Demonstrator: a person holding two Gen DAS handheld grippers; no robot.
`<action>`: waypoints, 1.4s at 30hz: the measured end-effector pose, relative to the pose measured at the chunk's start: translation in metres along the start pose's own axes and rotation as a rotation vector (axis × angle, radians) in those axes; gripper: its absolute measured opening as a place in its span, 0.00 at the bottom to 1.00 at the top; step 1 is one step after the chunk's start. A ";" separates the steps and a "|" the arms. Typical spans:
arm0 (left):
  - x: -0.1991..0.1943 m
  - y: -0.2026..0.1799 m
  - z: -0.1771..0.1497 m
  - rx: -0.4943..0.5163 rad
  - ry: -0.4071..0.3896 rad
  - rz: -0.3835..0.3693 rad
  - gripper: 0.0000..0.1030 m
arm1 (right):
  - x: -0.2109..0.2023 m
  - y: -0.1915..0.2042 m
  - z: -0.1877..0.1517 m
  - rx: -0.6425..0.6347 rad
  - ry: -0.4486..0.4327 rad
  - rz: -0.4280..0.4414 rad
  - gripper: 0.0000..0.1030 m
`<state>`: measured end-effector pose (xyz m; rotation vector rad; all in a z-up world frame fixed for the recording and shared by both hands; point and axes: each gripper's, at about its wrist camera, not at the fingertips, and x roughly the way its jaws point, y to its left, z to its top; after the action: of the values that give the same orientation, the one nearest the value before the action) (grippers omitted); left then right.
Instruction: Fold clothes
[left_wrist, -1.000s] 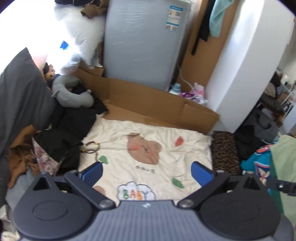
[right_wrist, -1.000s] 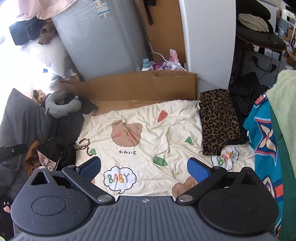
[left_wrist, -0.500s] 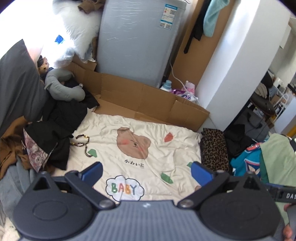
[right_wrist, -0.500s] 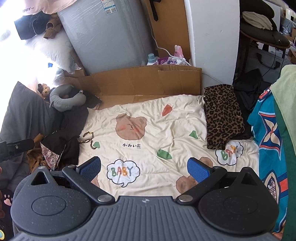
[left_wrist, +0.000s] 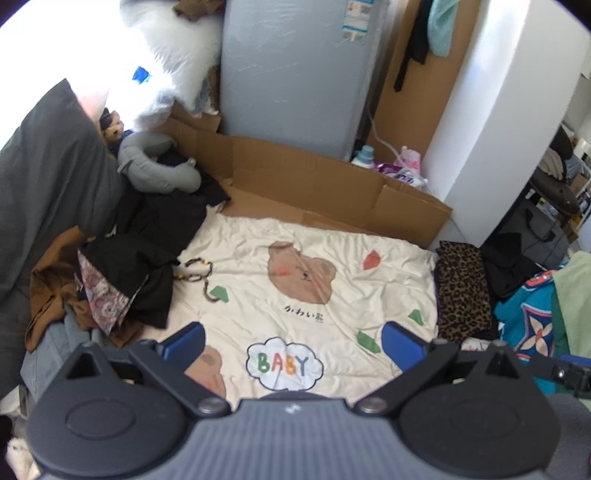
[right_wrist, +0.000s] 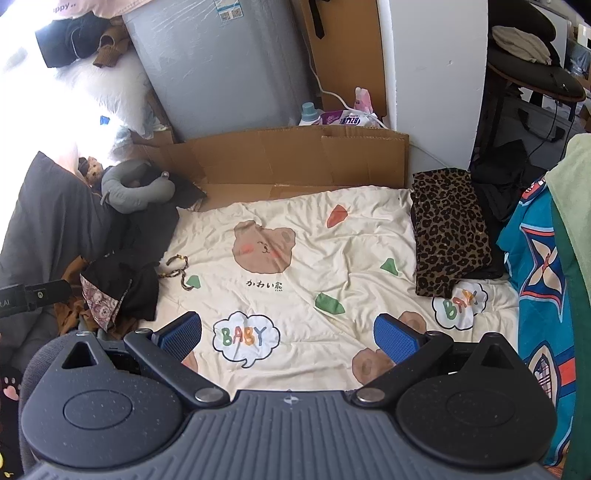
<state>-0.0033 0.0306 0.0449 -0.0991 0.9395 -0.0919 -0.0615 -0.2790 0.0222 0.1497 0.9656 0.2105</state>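
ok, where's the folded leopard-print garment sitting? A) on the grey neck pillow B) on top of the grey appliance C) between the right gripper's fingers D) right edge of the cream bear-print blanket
D: the folded leopard-print garment lies flat along the right edge of the cream bear-print blanket, clear of the open right gripper.

left claw (left_wrist: 293, 341) spread wide, empty, held aloft; right claw (right_wrist: 288, 332) same, fingers apart, gripping nothing.

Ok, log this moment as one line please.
left gripper: open, empty | right gripper: open, empty | leopard-print garment: folded, on blanket edge | fold: not started
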 end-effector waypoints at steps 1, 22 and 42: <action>0.002 0.002 0.000 -0.011 0.009 0.002 1.00 | 0.001 0.001 0.000 -0.003 0.002 -0.004 0.99; 0.021 0.011 -0.011 -0.060 0.002 0.102 0.99 | 0.012 -0.003 0.002 -0.037 0.032 -0.020 0.99; 0.027 0.012 -0.010 -0.059 0.018 0.096 0.99 | 0.015 -0.006 0.005 -0.028 0.037 0.010 0.99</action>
<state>0.0051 0.0388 0.0160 -0.1078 0.9639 0.0234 -0.0490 -0.2813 0.0117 0.1251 0.9982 0.2367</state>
